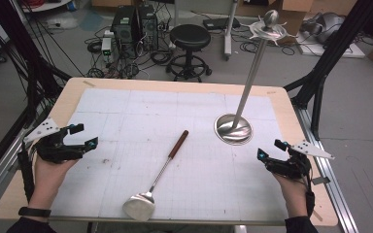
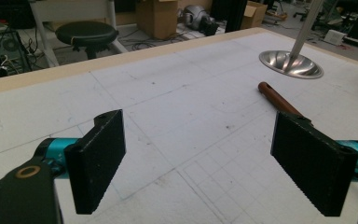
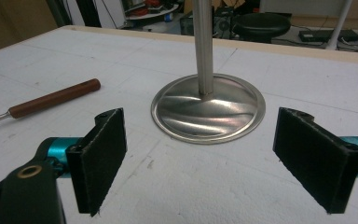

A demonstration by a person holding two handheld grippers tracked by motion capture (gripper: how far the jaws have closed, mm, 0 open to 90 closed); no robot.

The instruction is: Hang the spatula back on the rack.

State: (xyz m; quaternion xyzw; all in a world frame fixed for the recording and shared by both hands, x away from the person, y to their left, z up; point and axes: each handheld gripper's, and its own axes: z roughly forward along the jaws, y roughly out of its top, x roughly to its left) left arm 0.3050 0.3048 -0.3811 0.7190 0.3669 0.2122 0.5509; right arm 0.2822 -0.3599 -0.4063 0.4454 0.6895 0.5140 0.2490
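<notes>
While both hands rest at the table's near corners, nothing is held yet, so I judge the step in hand to be the first reach. At the left, the left gripper [image 1: 83, 136] sits with its jaws wide apart over the white gridded mat [image 1: 126, 107], aimed toward the middle. Just right of it lies the ladle [image 1: 161, 170], flat on the mat, bowl near the front edge and brown wooden handle [image 1: 178, 144] pointing away toward the stand. Further right stands the metal stand [image 1: 233, 128], upright on its round base, with hooks on its top disc [image 1: 268, 30]. At the far right, the right gripper [image 1: 268, 149] is also spread open, facing the base from near. A good pickup probably means closing squarely across the wooden grip rather than the thin, slippery shaft, and lifting level so the heavy bowl does not swing into the stand.
</notes>
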